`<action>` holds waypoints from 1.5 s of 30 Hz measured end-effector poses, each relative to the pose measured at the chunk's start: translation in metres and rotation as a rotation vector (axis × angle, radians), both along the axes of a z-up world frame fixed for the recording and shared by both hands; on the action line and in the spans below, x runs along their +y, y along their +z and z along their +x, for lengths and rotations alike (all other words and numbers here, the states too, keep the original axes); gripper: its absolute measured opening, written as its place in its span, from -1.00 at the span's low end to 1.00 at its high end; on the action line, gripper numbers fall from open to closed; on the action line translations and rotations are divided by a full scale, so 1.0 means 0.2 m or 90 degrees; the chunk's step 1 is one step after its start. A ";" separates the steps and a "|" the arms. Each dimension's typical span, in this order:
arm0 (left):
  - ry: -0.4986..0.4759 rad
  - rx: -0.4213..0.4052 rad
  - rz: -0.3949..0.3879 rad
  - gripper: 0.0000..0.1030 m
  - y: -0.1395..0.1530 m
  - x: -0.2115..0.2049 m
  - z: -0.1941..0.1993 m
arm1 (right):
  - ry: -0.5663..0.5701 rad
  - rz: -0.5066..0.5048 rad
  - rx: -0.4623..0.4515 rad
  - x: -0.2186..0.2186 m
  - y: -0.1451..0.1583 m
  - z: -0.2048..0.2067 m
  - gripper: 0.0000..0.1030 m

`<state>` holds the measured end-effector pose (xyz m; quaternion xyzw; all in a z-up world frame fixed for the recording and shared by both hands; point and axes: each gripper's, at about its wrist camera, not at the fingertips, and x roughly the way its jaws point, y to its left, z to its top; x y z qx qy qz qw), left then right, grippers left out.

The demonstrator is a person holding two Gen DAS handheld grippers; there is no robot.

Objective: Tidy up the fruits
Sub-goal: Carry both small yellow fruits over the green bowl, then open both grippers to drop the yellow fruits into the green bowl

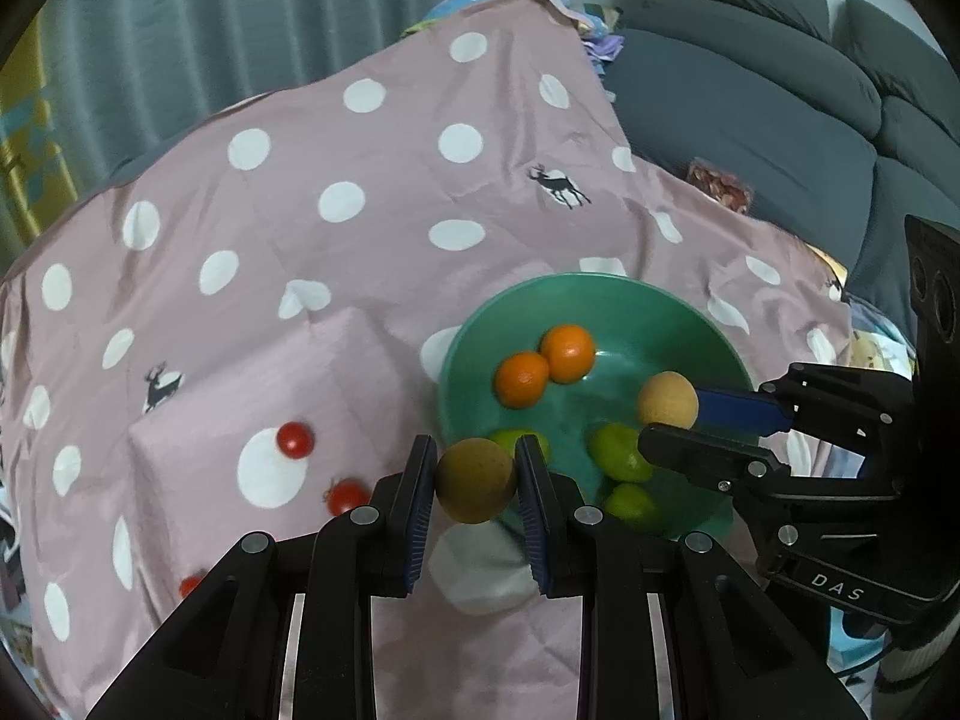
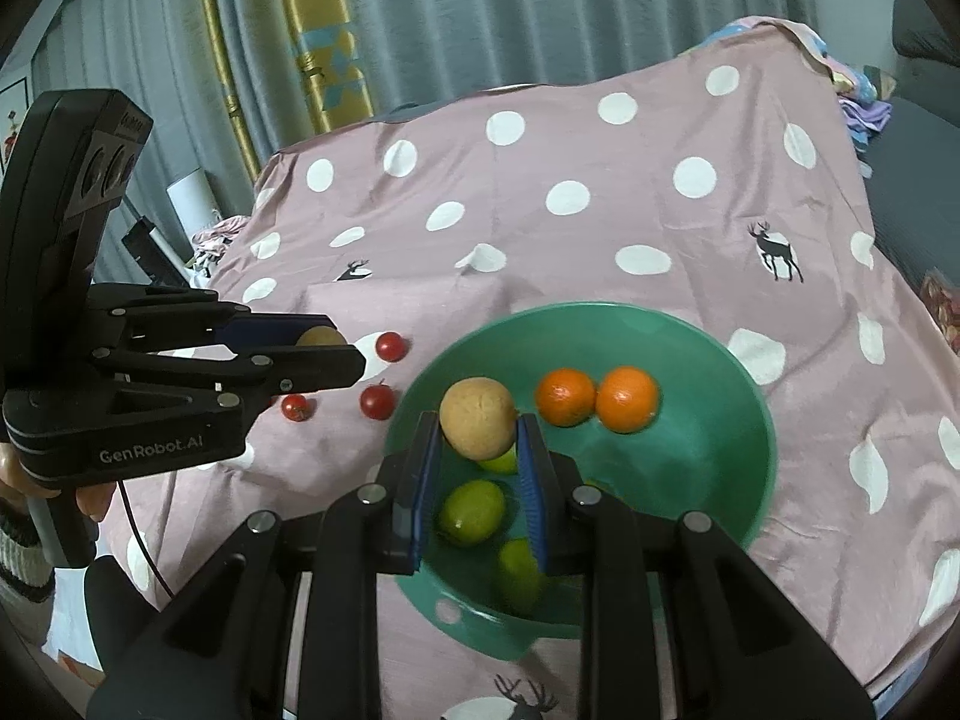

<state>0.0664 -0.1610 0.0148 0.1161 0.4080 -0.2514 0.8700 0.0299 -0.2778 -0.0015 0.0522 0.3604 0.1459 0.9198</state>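
Note:
My left gripper (image 1: 476, 457) is shut on a brownish round fruit (image 1: 474, 483), held just over the near left rim of the green bowl (image 1: 600, 291). My right gripper (image 2: 478, 427) is shut on a paler tan round fruit (image 2: 477, 423), held above the bowl (image 2: 708, 336). Inside the bowl lie two oranges (image 2: 565, 397) (image 2: 627, 399) and three limes, one of them (image 2: 471, 511) between my right fingers. Each gripper shows in the other's view: the right gripper (image 1: 671, 420) at the right, the left gripper (image 2: 347, 341) at the left.
Three cherry tomatoes (image 2: 392, 346) (image 2: 378, 402) (image 2: 297, 407) lie on the pink polka-dot cloth (image 2: 600, 228) left of the bowl. A grey sofa (image 1: 780, 120) stands to the right and curtains (image 2: 540, 12) hang behind. A hand (image 2: 90, 501) holds the left gripper's handle.

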 end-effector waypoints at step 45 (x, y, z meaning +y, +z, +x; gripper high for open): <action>0.069 -0.048 0.071 0.55 -0.05 -0.02 0.02 | -0.050 0.021 -0.007 -0.09 -0.01 -0.02 0.15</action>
